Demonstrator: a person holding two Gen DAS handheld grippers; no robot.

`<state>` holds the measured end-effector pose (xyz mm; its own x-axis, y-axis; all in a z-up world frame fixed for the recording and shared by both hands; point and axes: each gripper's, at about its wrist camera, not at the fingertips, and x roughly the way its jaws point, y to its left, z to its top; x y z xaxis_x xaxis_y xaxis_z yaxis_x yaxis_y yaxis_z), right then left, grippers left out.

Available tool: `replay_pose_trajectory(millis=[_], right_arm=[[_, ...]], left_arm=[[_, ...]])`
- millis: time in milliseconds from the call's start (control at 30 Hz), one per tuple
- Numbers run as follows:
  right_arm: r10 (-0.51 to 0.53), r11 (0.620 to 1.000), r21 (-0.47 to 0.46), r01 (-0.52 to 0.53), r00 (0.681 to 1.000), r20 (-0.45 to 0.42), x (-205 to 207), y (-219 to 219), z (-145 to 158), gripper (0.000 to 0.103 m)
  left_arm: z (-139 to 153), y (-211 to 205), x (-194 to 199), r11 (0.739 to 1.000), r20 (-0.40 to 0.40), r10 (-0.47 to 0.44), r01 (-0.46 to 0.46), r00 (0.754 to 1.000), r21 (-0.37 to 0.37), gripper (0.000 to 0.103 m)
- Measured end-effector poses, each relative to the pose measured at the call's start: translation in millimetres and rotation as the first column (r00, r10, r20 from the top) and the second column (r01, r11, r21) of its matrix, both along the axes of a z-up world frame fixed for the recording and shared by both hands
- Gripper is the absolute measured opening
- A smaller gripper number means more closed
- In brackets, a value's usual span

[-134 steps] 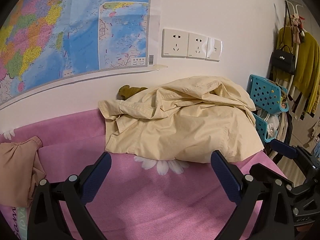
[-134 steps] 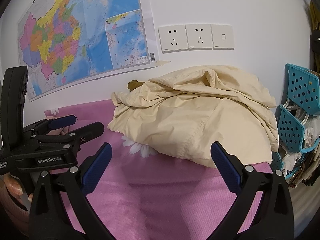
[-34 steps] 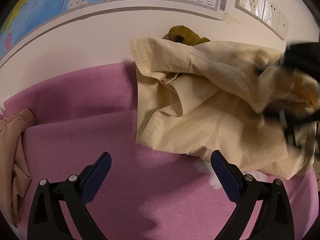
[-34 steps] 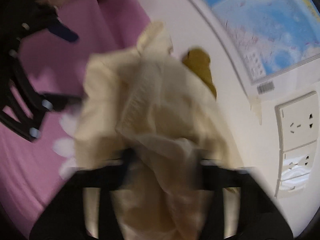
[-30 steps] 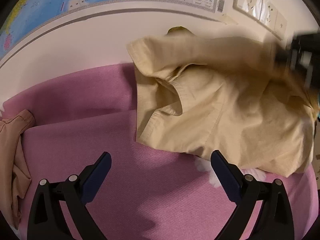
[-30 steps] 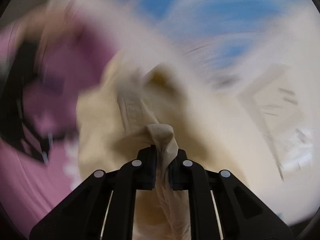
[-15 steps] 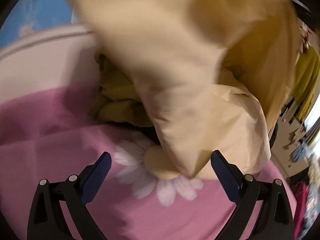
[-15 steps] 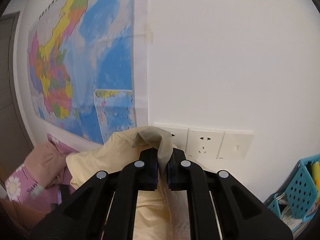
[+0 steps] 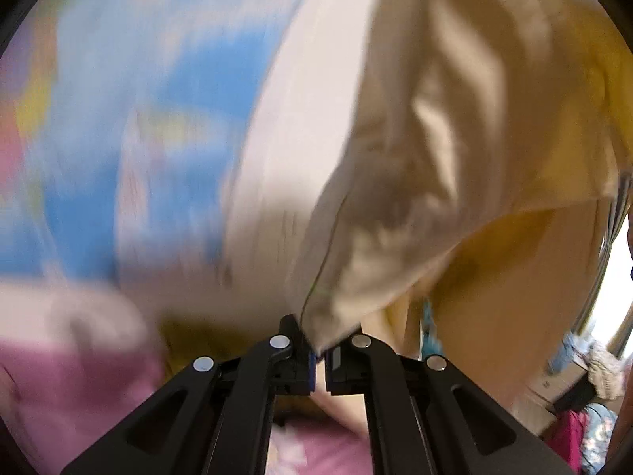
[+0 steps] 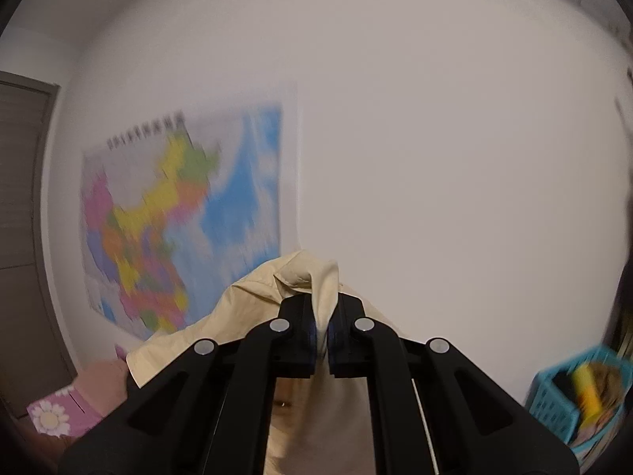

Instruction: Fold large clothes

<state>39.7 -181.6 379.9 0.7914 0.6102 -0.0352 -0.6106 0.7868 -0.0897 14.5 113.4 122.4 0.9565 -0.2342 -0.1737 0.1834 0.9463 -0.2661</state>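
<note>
Left wrist: left gripper [image 9: 319, 350], wide open over the pink bedspread [image 9: 75, 388] a second ago, now just snapped closed on a corner of the cream shirt [image 9: 415, 182]; right wrist: right gripper [image 10: 322, 330] clamped on another bunch of it, lifted before the wall map [image 10: 178, 213], likely ready for spreading out.

shirt lifted off the bed

the left gripper [image 9: 319, 350], wide open over the pink cover a second earlier, had just been closing and clamped a hem of the cream shirt [image 9: 415, 182]. the shirt, once heaped against the wall, hung in the air. the right gripper [image 10: 322, 330] rose with its pinched fold; the sockets dropped from view.
</note>
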Motion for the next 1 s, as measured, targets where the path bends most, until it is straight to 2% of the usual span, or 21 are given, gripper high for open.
replay_pose_trajectory(millis=[67, 167, 267, 333, 367, 400, 500, 567, 600, 667, 700, 767, 833, 867, 933, 1000], right_arm=[[-0.001, 1.000, 0.026, 0.000, 0.999, 0.041, -30.1, -15.3, 24.5, 0.004], [0.027, 0.998, 0.051, -0.030, 0.997, 0.070, -71.2, -38.7, 37.0, 0.004], [0.074, 0.996, 0.048, -0.076, 0.996, 0.043, -99.1, -46.1, 28.3, 0.004], [0.144, 0.988, 0.058, -0.144, 0.990, 0.001, -113.4, -46.3, 13.5, 0.004], [0.177, 0.982, 0.070, -0.175, 0.984, -0.020, -117.0, -44.5, 4.7, 0.004], [0.190, 0.980, 0.071, -0.187, 0.981, -0.043, -120.1, -40.3, -3.4, 0.004], [0.238, 0.971, 0.055, -0.233, 0.966, -0.099, -126.3, -17.5, -34.6, 0.004], [0.271, 0.962, 0.052, -0.266, 0.950, -0.154, -123.1, 2.7, -53.9, 0.004], [0.281, 0.960, 0.052, -0.276, 0.945, -0.169, -122.0, 11.7, -61.6, 0.004], [0.304, 0.952, 0.041, -0.302, 0.931, -0.201, -120.0, 35.4, -76.0, 0.004], [0.306, 0.952, 0.042, -0.304, 0.929, -0.209, -121.4, 38.4, -79.0, 0.004], [0.296, 0.954, 0.016, -0.300, 0.929, -0.221, -122.6, 54.1, -85.4, 0.004], [0.288, 0.955, -0.001, -0.296, 0.929, -0.235, -121.5, 68.2, -87.9, 0.004], [0.277, 0.958, -0.007, -0.287, 0.931, -0.238, -118.3, 71.8, -89.6, 0.004], [0.269, 0.960, -0.002, -0.278, 0.929, -0.255, -113.1, 77.7, -94.9, 0.004], [0.253, 0.965, 0.001, -0.262, 0.930, -0.267, -106.1, 82.2, -97.5, 0.004]], left_arm=[[34.8, 10.3, -30.1, 1.000, 0.075, 0.019, -0.019, 0.997, 0.003, 0.001], [80.7, 22.9, -88.9, 0.996, 0.179, 0.063, -0.072, 0.982, 0.044, 0.001], [112.1, 29.8, -155.5, 0.975, 0.284, 0.170, -0.202, 0.944, 0.089, 0.000], [126.2, 36.9, -205.8, 0.949, 0.365, 0.247, -0.300, 0.897, 0.093, 0.000], [130.2, 36.8, -221.2, 0.945, 0.375, 0.257, -0.313, 0.891, 0.098, 0.000], [132.2, 40.0, -245.7, 0.945, 0.374, 0.238, -0.302, 0.896, 0.123, 0.000], [112.8, 23.3, -264.4, 0.921, 0.319, 0.242, -0.320, 0.916, 0.220, 0.001], [72.0, 17.1, -273.8, 0.934, 0.209, 0.170, -0.225, 0.963, 0.279, 0.006], [55.4, 15.7, -277.5, 0.940, 0.150, 0.141, -0.180, 0.979, 0.288, 0.017], [10.0, 13.4, -284.4, 0.947, 0.039, 0.072, -0.080, 0.997, 0.310, 0.023], [-0.1, 14.5, -287.2, 0.951, 0.024, 0.063, -0.068, 0.998, 0.300, 0.028], [-29.0, 23.1, -297.8, 0.976, -0.017, -0.064, 0.066, 0.998, 0.206, 0.036], [-54.1, 26.7, -321.2, 0.983, 0.005, -0.099, 0.097, 0.995, 0.159, 0.036], [-59.6, 23.5, -327.5, 0.977, 0.007, -0.122, 0.118, 0.993, 0.175, 0.037], [-75.1, 4.9, -345.5, 0.956, -0.002, -0.153, 0.149, 0.988, 0.253, 0.042], [-86.0, -11.9, -353.2, 0.932, -0.009, -0.226, 0.219, 0.974, 0.289, 0.054]])
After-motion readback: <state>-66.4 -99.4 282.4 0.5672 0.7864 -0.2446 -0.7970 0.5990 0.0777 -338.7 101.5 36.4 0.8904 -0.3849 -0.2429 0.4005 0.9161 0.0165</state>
